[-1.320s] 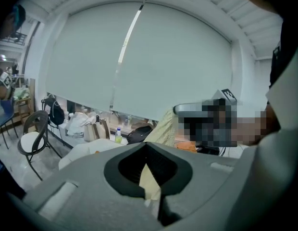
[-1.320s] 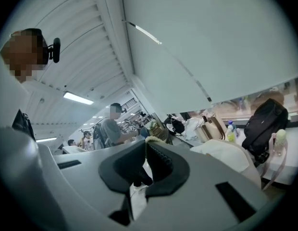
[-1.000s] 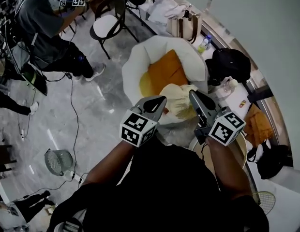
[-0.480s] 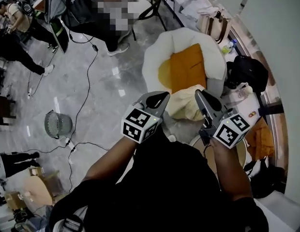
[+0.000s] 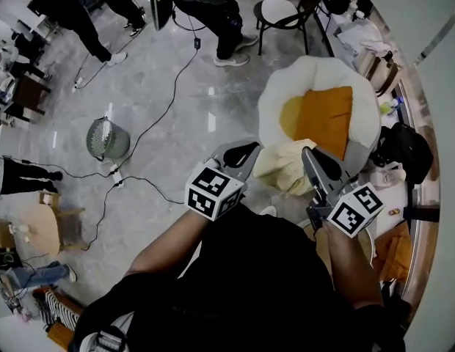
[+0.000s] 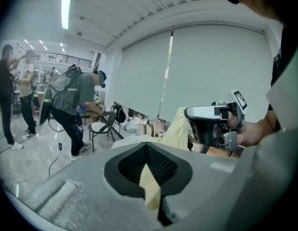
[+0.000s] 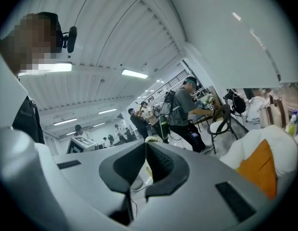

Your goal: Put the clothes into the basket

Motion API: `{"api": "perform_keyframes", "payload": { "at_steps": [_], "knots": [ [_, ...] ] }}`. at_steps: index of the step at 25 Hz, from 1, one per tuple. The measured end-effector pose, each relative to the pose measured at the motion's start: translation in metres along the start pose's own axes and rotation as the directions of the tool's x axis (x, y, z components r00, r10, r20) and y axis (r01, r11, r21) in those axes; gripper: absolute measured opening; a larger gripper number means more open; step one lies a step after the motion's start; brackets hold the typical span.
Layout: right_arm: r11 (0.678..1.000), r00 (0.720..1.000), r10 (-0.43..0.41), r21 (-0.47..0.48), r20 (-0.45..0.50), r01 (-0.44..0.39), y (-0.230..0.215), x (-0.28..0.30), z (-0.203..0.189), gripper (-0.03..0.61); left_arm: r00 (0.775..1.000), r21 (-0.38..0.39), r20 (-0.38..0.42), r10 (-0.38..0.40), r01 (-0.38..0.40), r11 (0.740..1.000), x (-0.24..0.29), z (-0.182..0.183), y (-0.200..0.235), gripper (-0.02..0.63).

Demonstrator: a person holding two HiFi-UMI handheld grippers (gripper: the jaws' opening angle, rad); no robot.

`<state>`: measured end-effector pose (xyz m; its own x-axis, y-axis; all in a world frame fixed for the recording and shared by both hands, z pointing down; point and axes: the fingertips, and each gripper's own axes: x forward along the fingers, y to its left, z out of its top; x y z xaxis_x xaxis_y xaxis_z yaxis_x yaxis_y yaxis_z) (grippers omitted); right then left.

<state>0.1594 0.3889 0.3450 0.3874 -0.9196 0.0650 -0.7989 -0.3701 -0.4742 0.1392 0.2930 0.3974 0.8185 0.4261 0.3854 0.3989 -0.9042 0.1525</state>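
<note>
A pale yellow garment (image 5: 285, 169) is held up between the grippers, near a white round seat (image 5: 282, 97). The jaws of the left gripper (image 5: 241, 152) are clenched on one edge of it and those of the right gripper (image 5: 315, 160) on the other. The mesh basket (image 5: 108, 138) is seen well apart, on the floor.

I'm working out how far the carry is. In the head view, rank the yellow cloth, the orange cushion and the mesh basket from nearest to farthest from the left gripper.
1. yellow cloth: clamped in the left gripper, hanging just to its right.
2. orange cushion: farther right and higher in the picture.
3. mesh basket: on the floor, well off to the left.
</note>
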Motion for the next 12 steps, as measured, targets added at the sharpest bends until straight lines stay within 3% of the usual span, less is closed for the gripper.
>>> {"api": "perform_keyframes", "payload": {
  "at_steps": [5,12],
  "knots": [
    [0.994,0.993,0.106,-0.015,-0.059,-0.107,0.033,0.049,-0.012,0.028,0.993,-0.061,0.015,0.115,-0.114,0.992,-0.048,-0.013,0.044,-0.006],
    [0.98,0.973,0.198,0.012,-0.118,-0.198,0.087,0.131,-0.038,0.026,0.958,-0.131,0.01,0.288,-0.284,0.95,-0.144,-0.04,0.118,-0.006]
  ]
}}
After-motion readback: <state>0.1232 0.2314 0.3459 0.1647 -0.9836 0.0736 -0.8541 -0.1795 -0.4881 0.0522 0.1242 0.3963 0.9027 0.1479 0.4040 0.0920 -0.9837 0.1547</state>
